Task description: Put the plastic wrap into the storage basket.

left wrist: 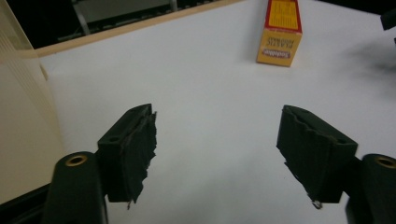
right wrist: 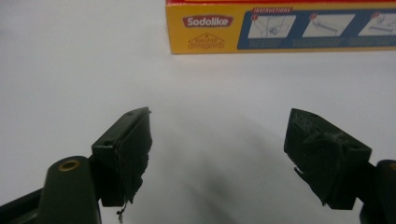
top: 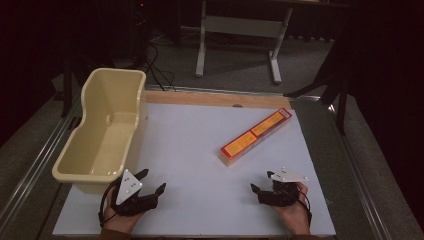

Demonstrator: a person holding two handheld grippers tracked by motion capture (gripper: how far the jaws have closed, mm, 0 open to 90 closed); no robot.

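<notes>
Sodolike box [top: 255,136] lies diagonally, near-left to far-right | right gripper [top: 270,187] nearer; jaws apart, empty | left gripper [top: 149,186] likewise spread, beside cream tub [top: 86,130]

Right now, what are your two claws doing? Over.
Left gripper open, empty. Right gripper open, empty. Long box flat on table, untouched. Tub left, empty. Nothing in the way.

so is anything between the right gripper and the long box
No, only bare white table separates the right gripper from the long box, as the right gripper view shows.

Dim, soft-focus frames — bright white table [top: 200,150], black surroundings, faint shadows.
</notes>
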